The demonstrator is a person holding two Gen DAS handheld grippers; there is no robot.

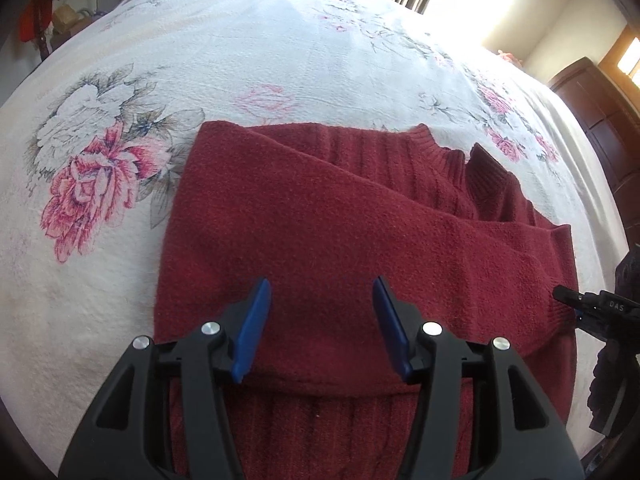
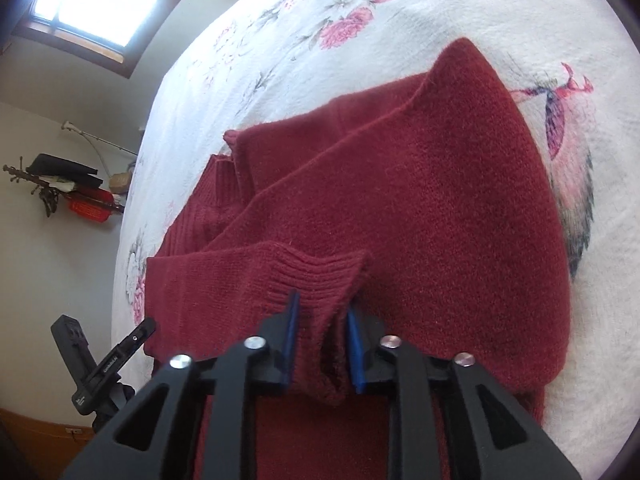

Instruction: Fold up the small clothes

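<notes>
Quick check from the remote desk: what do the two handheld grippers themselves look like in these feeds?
Both match: the left gripper and right gripper have matte black plastic frames with triangular cut-outs, round silver pivot pins, and flat blue pads on the fingers. In the left view, the right one's side carries small white lettering. No cables or sleeves visible.

right gripper [image 2: 322,312]; jaws pinching sweater cuff [image 2: 316,276]; floral bedspread [image 2: 460,8]

Dark red knit sweater [image 1: 320,216] lying flat on floral bedspread, partly folded: one sleeve [image 1: 400,236] laid diagonally across the body, ribbed cuff [image 2: 316,280] raised, ribbed collar open.
</notes>
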